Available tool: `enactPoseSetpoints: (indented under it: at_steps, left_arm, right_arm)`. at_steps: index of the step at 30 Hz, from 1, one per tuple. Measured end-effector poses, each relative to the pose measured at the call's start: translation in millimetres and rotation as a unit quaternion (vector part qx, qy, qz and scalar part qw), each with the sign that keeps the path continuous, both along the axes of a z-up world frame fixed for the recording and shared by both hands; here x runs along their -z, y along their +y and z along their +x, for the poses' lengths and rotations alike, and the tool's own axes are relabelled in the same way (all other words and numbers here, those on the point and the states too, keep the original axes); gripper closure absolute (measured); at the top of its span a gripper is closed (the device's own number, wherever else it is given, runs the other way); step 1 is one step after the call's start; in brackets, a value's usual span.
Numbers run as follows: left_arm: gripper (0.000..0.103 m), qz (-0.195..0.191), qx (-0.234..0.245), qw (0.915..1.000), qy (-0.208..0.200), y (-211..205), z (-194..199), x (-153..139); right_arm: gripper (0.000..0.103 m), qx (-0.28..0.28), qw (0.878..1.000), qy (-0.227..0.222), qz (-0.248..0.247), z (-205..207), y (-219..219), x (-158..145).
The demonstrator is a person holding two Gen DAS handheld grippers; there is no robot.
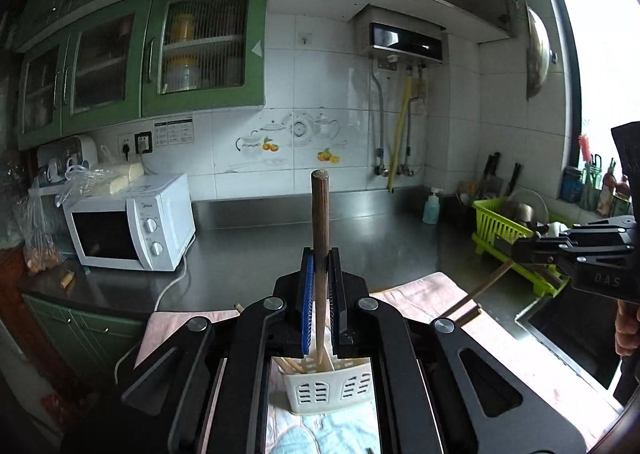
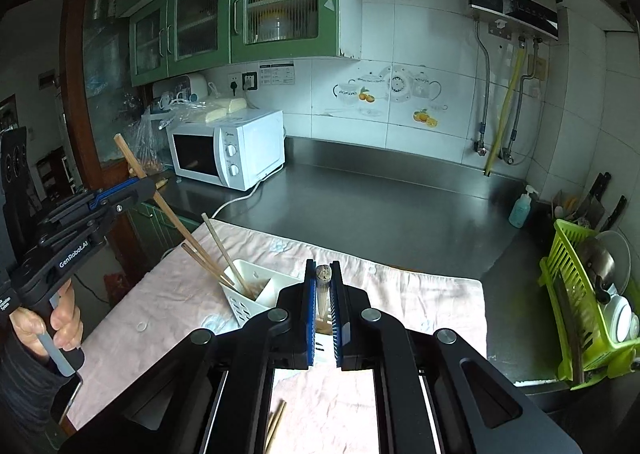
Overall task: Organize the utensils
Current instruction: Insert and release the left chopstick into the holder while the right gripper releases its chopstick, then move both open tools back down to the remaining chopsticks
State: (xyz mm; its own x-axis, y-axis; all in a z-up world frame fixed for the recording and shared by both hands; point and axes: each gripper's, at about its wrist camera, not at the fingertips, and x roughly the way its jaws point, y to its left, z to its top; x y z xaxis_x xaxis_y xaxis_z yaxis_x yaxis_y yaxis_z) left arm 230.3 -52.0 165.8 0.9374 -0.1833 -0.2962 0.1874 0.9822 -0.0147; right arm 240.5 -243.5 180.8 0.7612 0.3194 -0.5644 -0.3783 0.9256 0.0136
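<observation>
A white slotted utensil holder (image 1: 326, 388) stands on a pink cloth (image 1: 496, 330); it also shows in the right wrist view (image 2: 250, 292) with a few wooden chopsticks (image 2: 218, 246) leaning in it. My left gripper (image 1: 320, 260) is shut on a wooden chopstick (image 1: 320, 221), its lower end down in the holder. My right gripper (image 2: 323, 274) is shut on another wooden chopstick (image 2: 323, 286), held just right of the holder. The left gripper shows in the right wrist view (image 2: 132, 187), the right gripper in the left wrist view (image 1: 520, 250).
Loose chopsticks (image 2: 276, 426) lie on the cloth (image 2: 400, 294) near the front. A white microwave (image 2: 228, 149) stands at the left, a green dish rack (image 2: 588, 310) with dishes at the right, a soap bottle (image 2: 520, 207) behind. A sink (image 1: 568, 330) lies to the right.
</observation>
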Motion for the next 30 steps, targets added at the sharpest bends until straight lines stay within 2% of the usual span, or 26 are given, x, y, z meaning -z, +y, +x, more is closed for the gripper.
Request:
enactPoseSetpoints:
  at_steps: [6, 11, 14, 19, 21, 23, 30]
  left_arm:
    - [0.098, 0.005, -0.018, 0.9994, 0.029, 1.0, 38.1, 21.8]
    - [0.097, -0.014, -0.019, 0.9973, 0.069, 11.9, 62.6, 40.7]
    - [0.097, -0.018, -0.017, 0.9965, 0.08, 15.8, 68.9, 49.6]
    - [0.094, -0.024, -0.009, 0.9966, 0.078, 16.5, 63.8, 51.8]
    - [0.094, -0.022, -0.006, 0.9968, 0.077, 15.0, 58.6, 51.4]
    - [0.094, -0.02, -0.005, 0.9971, 0.074, 14.2, 50.6, 49.7]
    - [0.088, -0.019, -0.001, 0.9974, 0.069, 17.0, 4.0, 48.3]
  right_arm:
    - [0.097, -0.006, 1.0, 0.027, -0.015, 25.0, 13.1, 20.4]
    - [0.097, -0.007, 0.999, 0.05, -0.019, 41.3, 19.1, 37.0]
    - [0.096, -0.003, 0.998, 0.059, -0.018, 49.8, 20.1, 45.6]
    - [0.095, 0.001, 0.998, 0.06, -0.013, 53.2, 20.7, 52.0]
    - [0.09, 0.004, 0.998, 0.054, -0.014, 48.7, 19.0, 50.3]
    - [0.086, 0.005, 0.999, 0.045, -0.013, 40.6, 16.5, 46.4]
    - [0.082, 0.0, 1.0, 0.028, 0.008, -8.5, 3.7, 44.2]
